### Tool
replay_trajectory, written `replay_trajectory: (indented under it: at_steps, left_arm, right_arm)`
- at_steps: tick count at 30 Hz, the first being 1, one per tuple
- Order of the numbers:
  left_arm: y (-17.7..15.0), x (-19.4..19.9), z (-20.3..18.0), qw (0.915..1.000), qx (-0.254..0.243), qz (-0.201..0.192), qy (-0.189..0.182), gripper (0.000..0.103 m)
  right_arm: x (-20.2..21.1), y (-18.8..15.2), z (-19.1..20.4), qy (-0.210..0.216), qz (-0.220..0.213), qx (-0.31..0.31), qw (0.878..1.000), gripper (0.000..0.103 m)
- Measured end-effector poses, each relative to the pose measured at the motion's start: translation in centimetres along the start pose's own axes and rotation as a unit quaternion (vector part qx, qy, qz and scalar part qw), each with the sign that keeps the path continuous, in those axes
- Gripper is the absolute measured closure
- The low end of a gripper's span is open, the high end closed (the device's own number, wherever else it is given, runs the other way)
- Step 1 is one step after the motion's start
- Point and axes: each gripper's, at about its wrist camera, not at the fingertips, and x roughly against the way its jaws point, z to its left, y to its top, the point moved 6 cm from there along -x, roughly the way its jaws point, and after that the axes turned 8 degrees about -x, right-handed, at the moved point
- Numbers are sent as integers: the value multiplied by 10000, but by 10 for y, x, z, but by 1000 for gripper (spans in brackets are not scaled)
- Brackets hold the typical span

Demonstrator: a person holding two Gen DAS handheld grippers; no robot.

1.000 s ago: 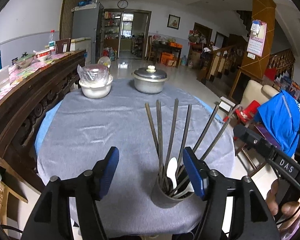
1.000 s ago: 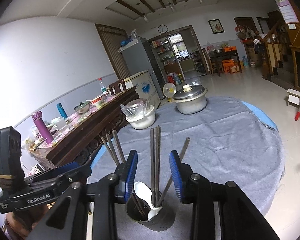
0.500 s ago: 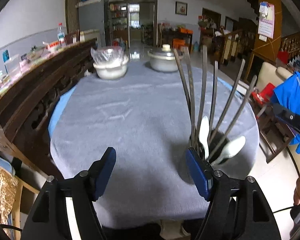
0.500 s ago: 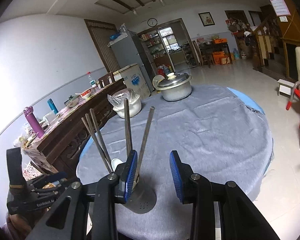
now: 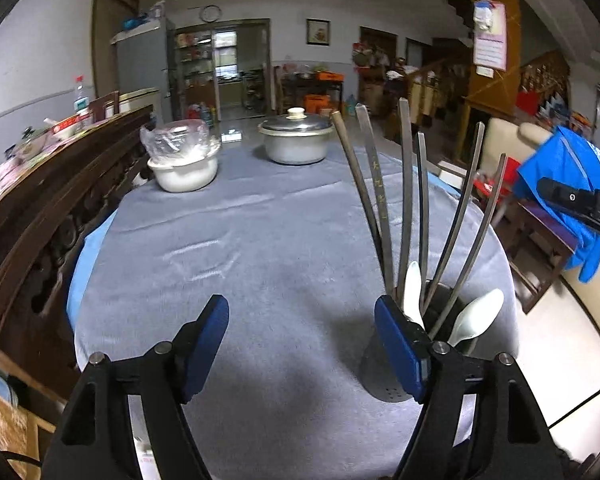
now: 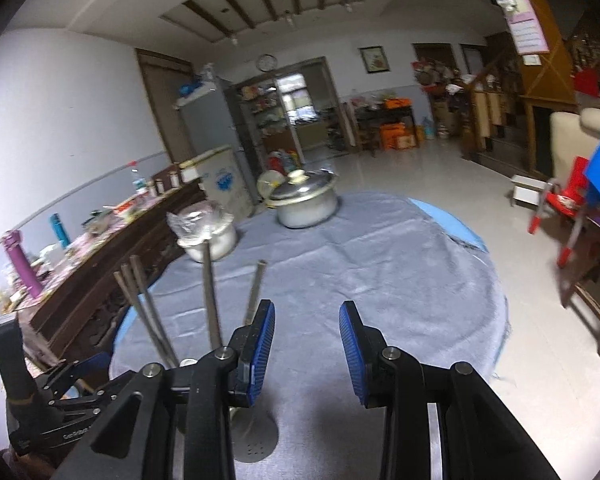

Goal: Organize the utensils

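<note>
A lidded metal pot (image 5: 296, 138) stands near a plastic-covered white bowl (image 5: 183, 160); grey tablecloth (image 5: 236, 248) beneath both.

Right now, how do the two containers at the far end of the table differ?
The pot is grey metal with a knobbed lid; the bowl is white, covered by clear plastic. The pot looks wider and stands further right in the left view. Both rest upright on the grey cloth.
</note>
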Motion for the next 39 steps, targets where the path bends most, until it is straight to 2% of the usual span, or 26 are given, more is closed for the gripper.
replay_trajectory:
  at_steps: [7, 11, 13, 16, 19, 20, 23, 28, 31, 35, 39]
  left_arm:
    - [4, -10, 3, 9988, -83, -110, -466, 27]
    - [7, -8, -6, 9977, -182, -223, -613, 27]
    - [9, -4, -14, 9977, -254, -282, -559, 27]
    - [8, 0, -20, 9982, -259, -193, -495, 27]
    - [6, 6, -23, 9995, -221, -72, -203, 27]
    - [6, 7, -21, 9998, -191, -42, -102, 27]
    - [3, 8, -15, 9993, -7, 137, 336, 27]
    - [0, 4, -12, 9920, 339, 495, 1114, 27]
    - [-2, 2, -20, 9885, 464, 636, 1289, 27]
    - [-1, -2, -33, 9846, 666, 855, 1370, 27]
    - [2, 8, -36, 9806, 947, 798, 1517, 27]
  right_arm:
    - [39, 3, -23, -882, -215, -67, 9958, 67]
    - [75, 8, -40, -1074, -549, -311, 9922, 67]
    - [84, 9, -46, -1072, -639, -341, 9916, 66]
    - [84, 11, -50, -870, -644, -337, 9936, 65]
    - [71, 13, -47, -552, -596, -208, 9965, 63]
    - [63, 13, -47, -398, -556, -192, 9975, 60]
    - [36, 12, -48, 95, -437, -134, 9989, 58]
    - [-6, 11, -57, 750, -287, -142, 9967, 58]
    - [-29, 13, -66, 990, -15, -166, 9949, 58]
    - [-38, 17, -73, 1155, 237, -16, 9930, 58]
    - [-43, 20, -76, 1428, 318, -24, 9892, 58]
